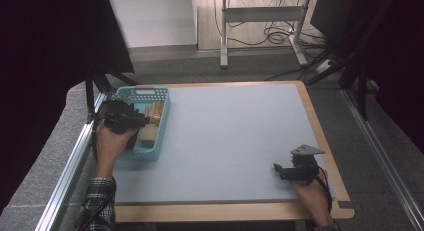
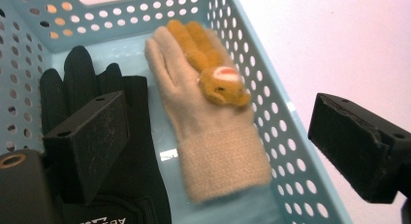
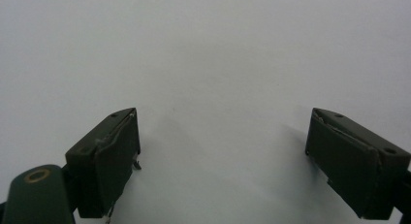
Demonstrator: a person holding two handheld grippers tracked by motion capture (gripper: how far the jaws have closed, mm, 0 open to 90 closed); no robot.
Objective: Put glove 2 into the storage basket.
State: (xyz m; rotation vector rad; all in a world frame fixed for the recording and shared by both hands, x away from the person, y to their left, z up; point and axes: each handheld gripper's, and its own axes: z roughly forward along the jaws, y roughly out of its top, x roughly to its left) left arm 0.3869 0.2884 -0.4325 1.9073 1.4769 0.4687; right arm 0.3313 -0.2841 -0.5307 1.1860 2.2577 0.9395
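At table's left edge: light blue perforated basket (image 1: 161, 122), left gripper (image 1: 134, 122) over it, held by left hand (image 1: 111, 143) coming up from a plaid sleeve (image 1: 97, 201). Jaws spread wide, nothing pinched between them; one jaw above the basket's inside, the other out past the basket's right wall in the left gripper view. No contact with either glove visible.

Inside basket (image 2: 271, 112), lying flat on the floor: beige knit glove (image 2: 203, 122), fingers pointing toward far wall, cuff toward camera. Small orange-brown plush animal (image 2: 213, 71) on the back of that glove, touching it, whether sewn on or loose not discernible. Just beside, to the left in that view, black glove (image 2: 97, 107), partly hidden behind the nearer jaw, white lettering at its cuff too cut off to read.

Near table's right front corner: right gripper (image 1: 285, 172), grey three-cornered plate on top, held by right hand (image 1: 314, 193). Jaws wide apart over bare pale table surface (image 3: 218, 54), nothing between them. Well apart from basket.
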